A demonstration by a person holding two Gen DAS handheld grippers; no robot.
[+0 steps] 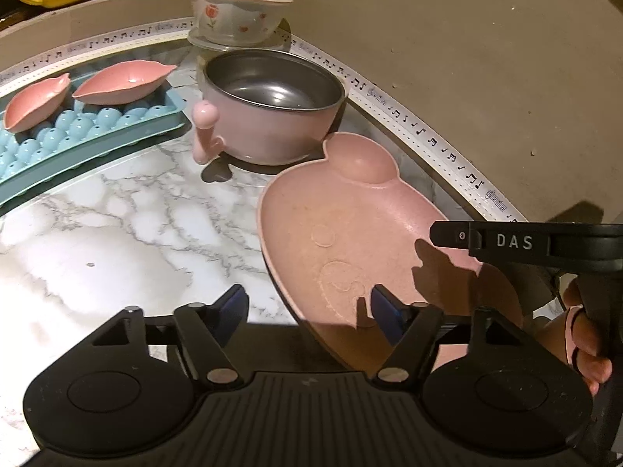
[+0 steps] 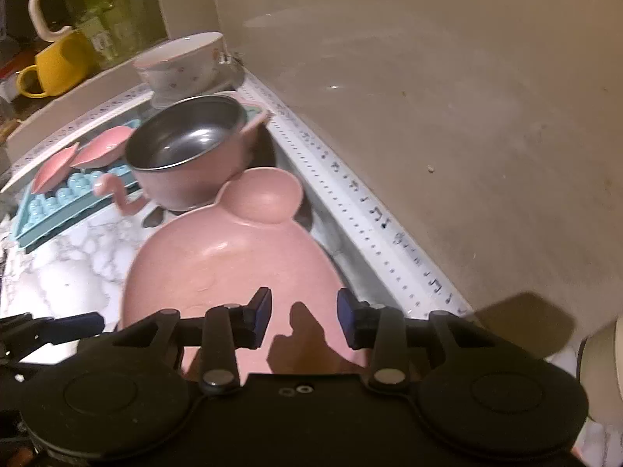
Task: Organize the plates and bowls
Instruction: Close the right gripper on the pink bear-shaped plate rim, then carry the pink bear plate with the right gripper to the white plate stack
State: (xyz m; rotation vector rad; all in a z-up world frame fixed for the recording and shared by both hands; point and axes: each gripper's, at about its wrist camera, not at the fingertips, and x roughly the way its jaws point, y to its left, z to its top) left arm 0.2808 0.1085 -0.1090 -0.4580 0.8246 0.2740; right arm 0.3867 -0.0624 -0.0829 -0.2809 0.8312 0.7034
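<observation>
White marble veining covers the desk [image 1: 117,214], with a beige wall behind it. Both of my grippers sit over the near end of the pink plate [image 1: 350,233], which lies flat on the desk just in front of the steel-lined pink bowl [image 1: 272,105]. On my left gripper [image 1: 307,311] the jaws stand apart, one pad over the plate and one over bare marble, gripping nothing. On my right gripper [image 2: 303,311] the jaws are narrower but parted above the plate (no pad pressing on it). Two leaf-shaped pink dishes [image 1: 124,81] rest on a blue tray [image 1: 78,136] farther left.
</observation>
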